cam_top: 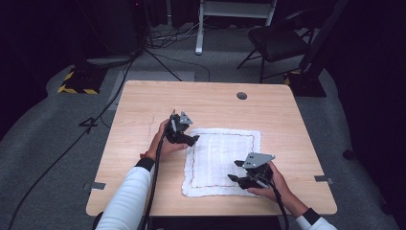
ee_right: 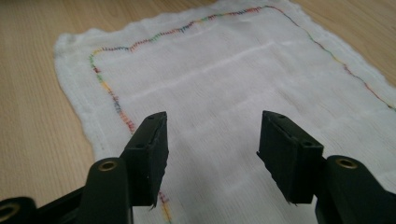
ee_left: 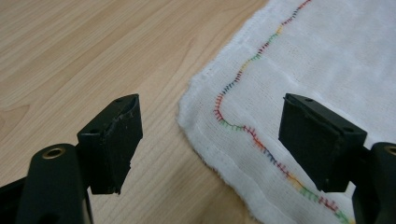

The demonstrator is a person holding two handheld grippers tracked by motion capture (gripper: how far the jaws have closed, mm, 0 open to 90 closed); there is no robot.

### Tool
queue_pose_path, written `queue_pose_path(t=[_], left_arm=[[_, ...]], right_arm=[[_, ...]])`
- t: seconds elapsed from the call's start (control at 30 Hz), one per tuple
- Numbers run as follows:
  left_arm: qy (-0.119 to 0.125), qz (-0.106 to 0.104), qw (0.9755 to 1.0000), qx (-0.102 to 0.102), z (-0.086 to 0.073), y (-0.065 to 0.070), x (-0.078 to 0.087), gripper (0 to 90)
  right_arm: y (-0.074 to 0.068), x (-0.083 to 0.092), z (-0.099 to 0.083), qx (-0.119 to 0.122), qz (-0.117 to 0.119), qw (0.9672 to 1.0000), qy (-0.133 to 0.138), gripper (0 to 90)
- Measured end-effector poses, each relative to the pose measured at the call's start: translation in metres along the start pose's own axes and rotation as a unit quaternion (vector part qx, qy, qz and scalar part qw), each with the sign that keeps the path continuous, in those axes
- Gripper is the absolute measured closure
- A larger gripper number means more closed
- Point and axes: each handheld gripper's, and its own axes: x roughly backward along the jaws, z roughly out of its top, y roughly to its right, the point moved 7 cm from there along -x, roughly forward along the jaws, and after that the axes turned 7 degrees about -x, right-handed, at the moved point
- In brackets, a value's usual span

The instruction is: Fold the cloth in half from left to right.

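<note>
I count one white cloth [cam_top: 222, 160] on one wooden table [cam_top: 143, 105]. I see two grippers: the left gripper [cam_top: 192, 140] and the right gripper [cam_top: 234, 170]. Behind the table stands one black folding chair [cam_top: 277, 40].

A white cloth with a stitched border [cam_top: 222, 160] is spread flat on the square wooden table [cam_top: 143, 105].

The left gripper [cam_top: 194, 140] is held over the cloth's far left corner; the right gripper [cam_top: 233, 170] is held over its near right part.
</note>
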Motion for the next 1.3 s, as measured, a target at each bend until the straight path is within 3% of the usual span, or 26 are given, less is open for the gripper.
queue_pose_path(t=[0.23, 0.5, 0.6, 0.67, 0.7, 0.87, 1.0, 1.1, 1.2, 1.3], left_arm=[[-0.003, 0.013, 0.9997, 0.02, 0.003, -0.013, -0.018, 22.8], [-0.035, 0.019, 0.999, 0.019, 0.0, -0.015, -0.038, 22.4], [-0.028, 0.013, 0.9988, 0.036, -0.004, -0.015, -0.04, 22.5], [-0.02, -0.006, 0.9981, 0.059, -0.006, -0.015, -0.04, 23.9], [-0.016, -0.006, 0.9984, 0.054, -0.008, -0.015, -0.039, 25.3], [-0.007, -0.03, 0.9989, 0.036, -0.008, -0.01, -0.034, 45.1], [-0.003, -0.047, 0.9983, 0.032, -0.009, -0.007, -0.031, 67.7], [-0.006, -0.058, 0.9978, 0.031, -0.01, -0.006, -0.029, 77.6], [-0.006, -0.059, 0.998, 0.021, -0.012, -0.004, -0.026, 83.8], [-0.013, -0.053, 0.9984, 0.014, -0.014, -0.003, -0.023, 84.5]], right_arm=[[-0.023, -0.02, 0.012, 0.029, 0.027, 0.9992, -0.008, 42.6], [-0.027, -0.026, 0.012, 0.035, 0.033, 0.9987, -0.013, 42.7], [-0.027, -0.025, 0.013, 0.031, 0.038, 0.9988, -0.006, 42.6], [-0.028, -0.026, 0.014, 0.031, 0.04, 0.9987, -0.006, 41.5], [-0.029, -0.026, 0.014, 0.032, 0.044, 0.9985, -0.006, 40.9], [-0.035, -0.029, 0.013, 0.039, 0.057, 0.9976, -0.008, 39.2], [-0.038, -0.033, 0.017, 0.043, 0.054, 0.9976, -0.006, 40.0], [-0.041, -0.037, 0.019, 0.053, 0.049, 0.9974, -0.003, 42.8], [-0.045, -0.041, 0.02, 0.054, 0.06, 0.9967, -0.003, 50.2], [-0.054, -0.046, 0.023, 0.062, 0.077, 0.9951, -0.004, 47.4]])
